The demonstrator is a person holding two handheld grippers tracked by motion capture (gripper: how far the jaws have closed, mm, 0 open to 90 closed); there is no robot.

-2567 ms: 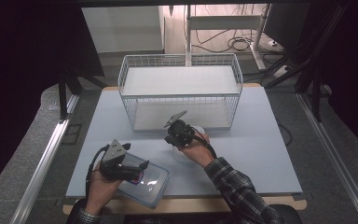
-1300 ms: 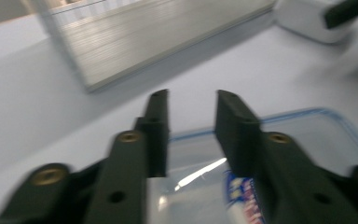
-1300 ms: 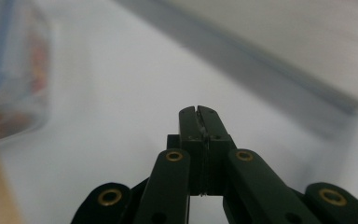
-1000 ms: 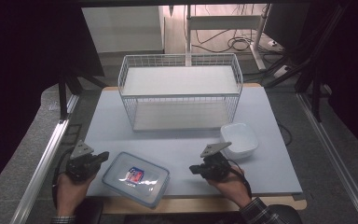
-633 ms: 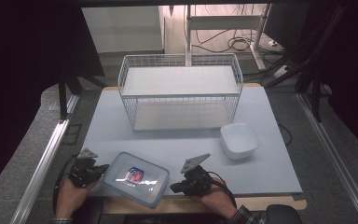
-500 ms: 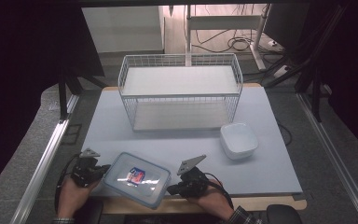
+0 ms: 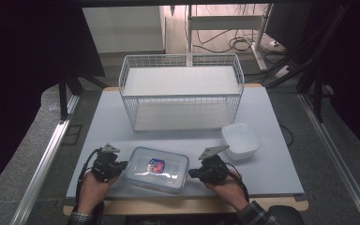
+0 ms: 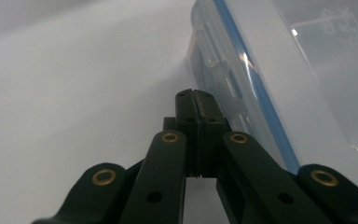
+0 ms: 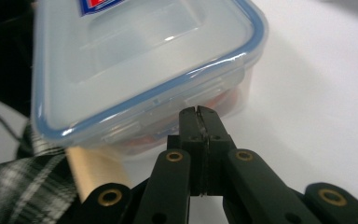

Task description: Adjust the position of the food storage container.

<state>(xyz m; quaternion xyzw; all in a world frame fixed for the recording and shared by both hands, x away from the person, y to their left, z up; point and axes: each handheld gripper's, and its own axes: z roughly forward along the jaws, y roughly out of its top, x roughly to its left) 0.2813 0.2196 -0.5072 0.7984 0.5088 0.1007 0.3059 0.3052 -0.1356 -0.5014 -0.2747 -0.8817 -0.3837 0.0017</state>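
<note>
**Clear plastic box flanked by both grippers**

Clear plastic lidded container (image 7: 157, 169) with a blue seal sits at the table's (image 7: 262, 112) near edge. Since a second ago, both hands have closed in on it: the left gripper (image 7: 120, 165) now sits at its left end and the right gripper (image 7: 193, 173) at its right end, having left the white bowl (image 7: 240, 140) set down on the right. Both sets of jaws are pressed together, empty, tips at the side latches. Likely next step: unclip the lid. Wire basket (image 7: 183, 91) stands behind.
</note>
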